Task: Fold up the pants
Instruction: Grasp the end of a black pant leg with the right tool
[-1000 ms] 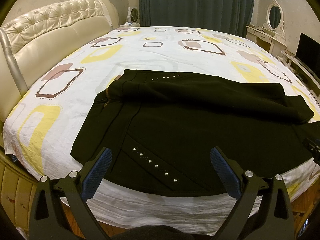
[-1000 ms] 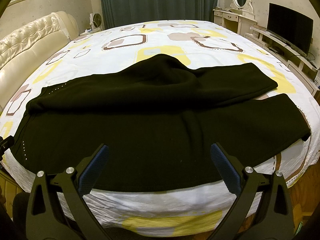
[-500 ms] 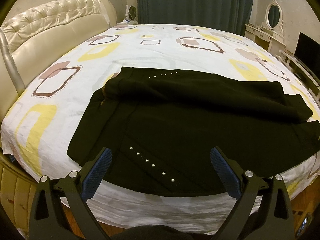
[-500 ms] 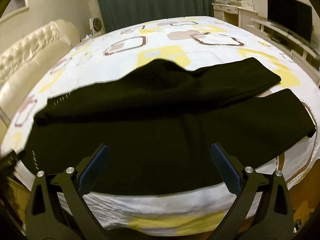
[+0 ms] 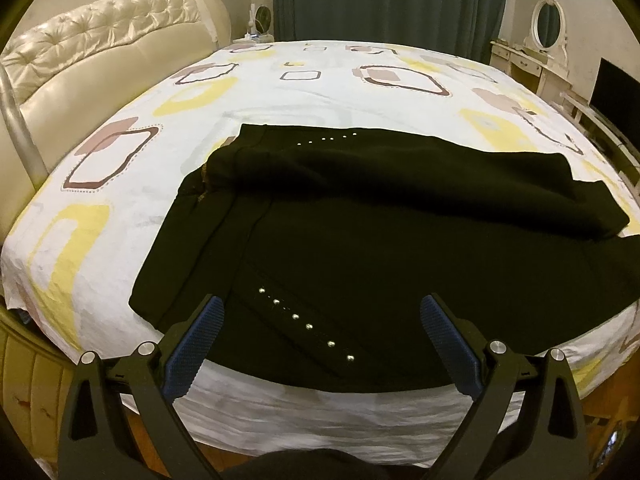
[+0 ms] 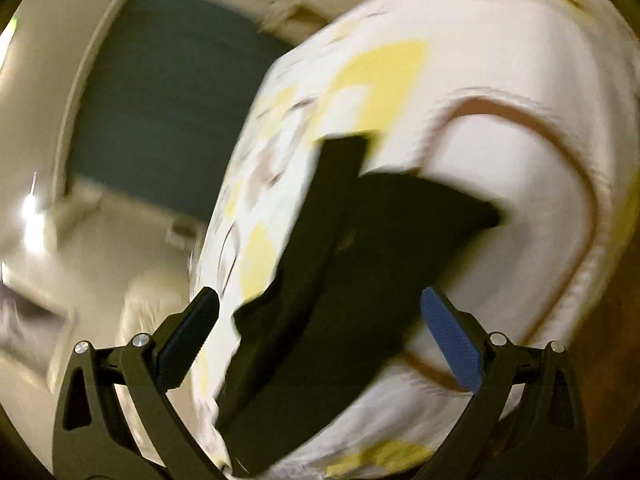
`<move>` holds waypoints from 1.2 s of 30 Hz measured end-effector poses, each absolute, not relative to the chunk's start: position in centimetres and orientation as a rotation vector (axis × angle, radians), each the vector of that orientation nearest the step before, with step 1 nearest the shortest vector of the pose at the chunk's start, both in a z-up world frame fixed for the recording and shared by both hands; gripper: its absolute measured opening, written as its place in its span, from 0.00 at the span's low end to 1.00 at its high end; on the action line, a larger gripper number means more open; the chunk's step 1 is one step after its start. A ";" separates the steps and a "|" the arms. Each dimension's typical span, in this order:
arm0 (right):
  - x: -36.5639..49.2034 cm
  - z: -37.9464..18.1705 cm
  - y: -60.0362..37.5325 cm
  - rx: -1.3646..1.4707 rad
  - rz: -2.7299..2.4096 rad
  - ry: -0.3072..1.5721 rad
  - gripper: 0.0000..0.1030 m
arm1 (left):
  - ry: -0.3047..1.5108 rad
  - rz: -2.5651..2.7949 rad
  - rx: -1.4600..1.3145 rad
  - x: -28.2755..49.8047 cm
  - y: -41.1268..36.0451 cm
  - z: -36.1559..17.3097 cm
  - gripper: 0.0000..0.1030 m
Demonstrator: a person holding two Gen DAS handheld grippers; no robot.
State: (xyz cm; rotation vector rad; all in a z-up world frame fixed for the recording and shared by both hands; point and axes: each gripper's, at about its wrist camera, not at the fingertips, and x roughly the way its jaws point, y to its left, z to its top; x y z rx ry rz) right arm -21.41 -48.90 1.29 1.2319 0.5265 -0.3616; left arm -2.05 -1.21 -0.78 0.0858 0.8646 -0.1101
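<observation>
Black pants [image 5: 360,240] with rows of small silver studs lie spread on the bed [image 5: 120,200], waist end at the left, one leg lying over the other. My left gripper [image 5: 320,320] is open and empty, held above the near edge of the pants by the waist. My right gripper [image 6: 320,312] is open and empty; its view is blurred and rolled sideways, looking along the leg ends of the pants [image 6: 360,280] near the bed's edge.
The bed has a white sheet with yellow and brown shapes. A cream tufted headboard [image 5: 100,48] is at the left. Dark green curtains [image 5: 384,0] hang behind. A white dressing table with a mirror [image 5: 536,52] and a TV [image 5: 616,92] stand at the right.
The right gripper has swung fast to the right and rolled sideways, now over the leg ends. The left gripper has drifted back slightly. Both stay open.
</observation>
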 end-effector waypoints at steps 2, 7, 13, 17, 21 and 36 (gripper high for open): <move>-22.9 0.2 -51.5 1.248 -0.416 0.524 0.98 | 0.862 -0.094 0.106 -2.0 -1.2 -1.0 0.95; -23.6 -2.8 -55.8 1.334 -0.465 0.551 0.98 | 0.884 -0.054 0.106 -1.6 -0.5 -1.7 0.95; -23.0 -7.1 -55.5 1.654 -0.288 0.458 0.83 | 0.907 -0.015 0.100 -1.1 0.2 -2.3 0.95; -21.7 -8.4 -55.3 1.705 -0.272 0.443 0.60 | 0.915 -0.010 0.105 -0.9 0.0 -2.5 0.95; -20.8 -8.1 -56.1 1.675 -0.342 0.447 0.23 | 0.909 -0.017 0.110 -1.0 -0.3 -2.5 0.95; -16.8 -0.9 -56.1 0.829 -0.422 0.638 0.06 | 0.924 -0.036 0.111 -0.9 -1.5 -3.0 0.95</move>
